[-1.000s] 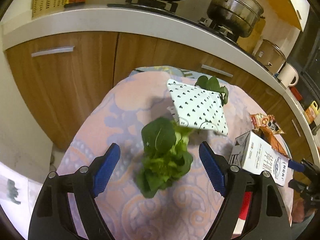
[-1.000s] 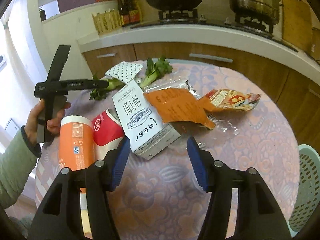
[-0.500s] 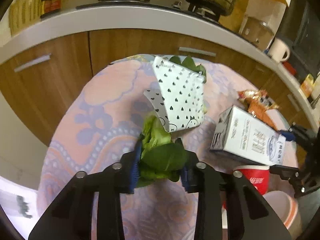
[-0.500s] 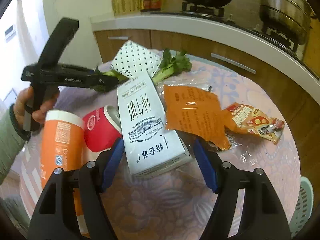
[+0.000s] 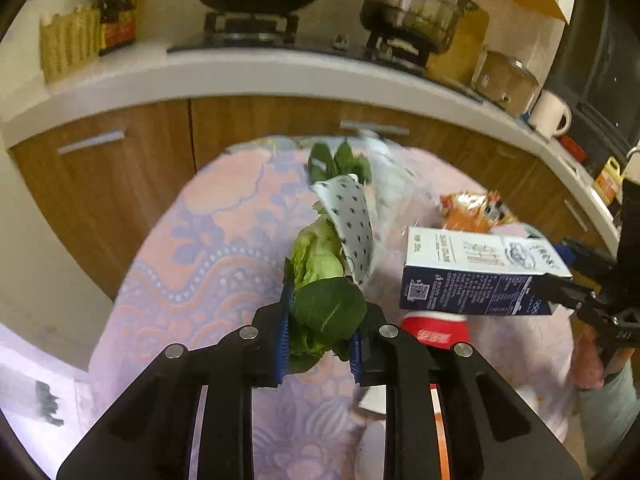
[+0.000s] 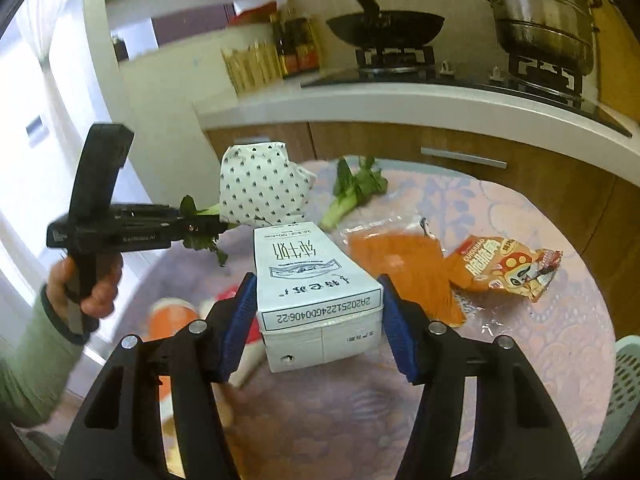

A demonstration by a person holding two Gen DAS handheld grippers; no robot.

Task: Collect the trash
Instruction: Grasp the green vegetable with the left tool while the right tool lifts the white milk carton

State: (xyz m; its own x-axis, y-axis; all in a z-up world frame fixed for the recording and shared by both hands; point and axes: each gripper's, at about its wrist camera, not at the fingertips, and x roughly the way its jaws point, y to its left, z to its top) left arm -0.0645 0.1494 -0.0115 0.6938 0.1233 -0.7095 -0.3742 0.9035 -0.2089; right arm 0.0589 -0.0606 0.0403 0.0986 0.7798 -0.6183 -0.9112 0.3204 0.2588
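Observation:
My left gripper (image 5: pixel 319 330) is shut on a bunch of green leafy vegetable (image 5: pixel 320 280) and holds it above the round table (image 5: pixel 208 248). A white dotted paper bag (image 5: pixel 354 224) hangs touching the leaves. My right gripper (image 6: pixel 316 320) is shut on a white milk carton (image 6: pixel 312 284) and holds it off the table; the carton also shows in the left wrist view (image 5: pixel 476 272). The left gripper with its leaves shows in the right wrist view (image 6: pixel 200 226).
On the table lie a second leafy stalk (image 6: pixel 352 196), an orange wrapper (image 6: pixel 404 272), a snack bag (image 6: pixel 504 268), a red cup (image 5: pixel 434 328) and an orange can (image 6: pixel 172 312). A pale basket (image 6: pixel 624 392) stands at the right. The kitchen counter (image 5: pixel 240 76) is behind.
My left gripper shut on the leafy vegetable and lifted it. My right gripper moved over the milk carton, shut on it and raised it off the table.

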